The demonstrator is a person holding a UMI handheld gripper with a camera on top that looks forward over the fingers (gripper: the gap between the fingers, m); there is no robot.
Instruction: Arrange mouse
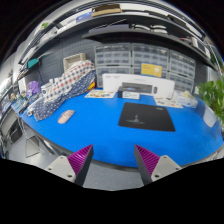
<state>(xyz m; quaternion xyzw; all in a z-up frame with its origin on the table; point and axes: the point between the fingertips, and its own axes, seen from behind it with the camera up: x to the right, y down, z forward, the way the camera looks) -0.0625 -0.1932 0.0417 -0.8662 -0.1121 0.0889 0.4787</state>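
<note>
— How is the gripper [114, 163] held?

— Raised above the near edge of the blue table [100, 125], looking forward and down across it. Its fingers stand wide apart with nothing between them; the purple pads [80, 159] face each other.

— And the mouse?

— I cannot make one out. A black mat [147, 117] lies beyond the fingers, toward the right one; a small pale object [66, 117] sits well to the left.
</note>
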